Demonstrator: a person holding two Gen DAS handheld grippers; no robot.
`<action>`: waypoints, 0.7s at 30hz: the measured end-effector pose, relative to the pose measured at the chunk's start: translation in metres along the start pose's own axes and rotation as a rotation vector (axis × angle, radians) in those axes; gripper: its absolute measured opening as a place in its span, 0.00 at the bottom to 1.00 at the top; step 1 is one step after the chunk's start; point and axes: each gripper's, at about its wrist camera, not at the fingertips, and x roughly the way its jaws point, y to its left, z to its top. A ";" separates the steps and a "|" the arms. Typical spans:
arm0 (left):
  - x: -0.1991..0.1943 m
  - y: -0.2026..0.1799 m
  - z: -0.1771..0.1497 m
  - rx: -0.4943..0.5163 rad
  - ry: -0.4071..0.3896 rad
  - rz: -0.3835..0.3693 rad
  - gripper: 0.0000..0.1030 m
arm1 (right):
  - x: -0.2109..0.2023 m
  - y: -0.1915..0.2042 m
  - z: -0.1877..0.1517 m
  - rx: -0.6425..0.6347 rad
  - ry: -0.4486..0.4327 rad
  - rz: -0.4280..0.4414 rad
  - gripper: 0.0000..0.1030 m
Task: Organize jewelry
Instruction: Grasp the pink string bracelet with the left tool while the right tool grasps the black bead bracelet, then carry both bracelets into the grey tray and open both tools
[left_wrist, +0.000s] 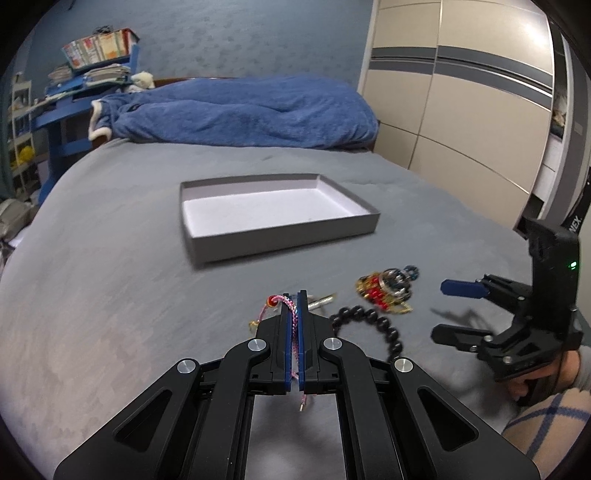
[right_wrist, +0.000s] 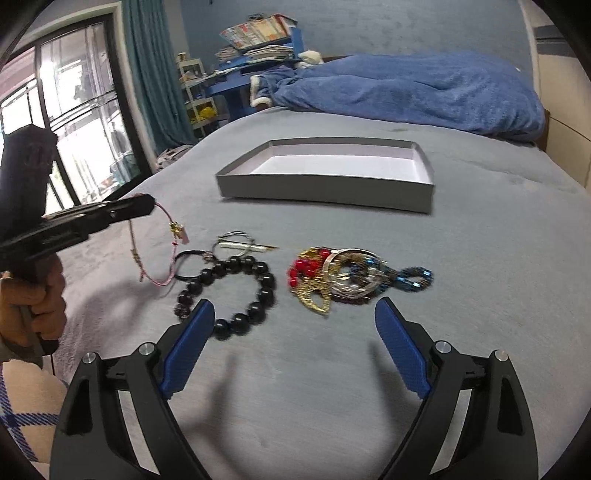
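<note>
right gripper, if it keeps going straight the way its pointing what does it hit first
Probably the tangled pile of red, gold and blue jewelry, which lies on the grey bedspread just ahead of the open right gripper. The black bead bracelet sits left of that line. Depth is uncertain.

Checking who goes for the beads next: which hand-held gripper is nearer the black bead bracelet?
Right. The right hand-held gripper hangs open just in front of the black bead bracelet, one fingertip at its edge. The left hand-held gripper, shut on a pink cord bracelet, is raised off to the side.
</note>
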 end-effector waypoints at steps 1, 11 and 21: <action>0.000 0.003 -0.002 -0.007 0.002 0.005 0.03 | 0.002 0.004 0.001 -0.016 0.005 0.012 0.84; -0.001 0.038 -0.025 -0.130 -0.013 0.026 0.03 | 0.035 0.036 0.010 -0.134 0.115 0.059 0.69; 0.002 0.030 -0.024 -0.095 -0.004 0.018 0.03 | 0.064 0.020 0.015 -0.015 0.202 0.037 0.29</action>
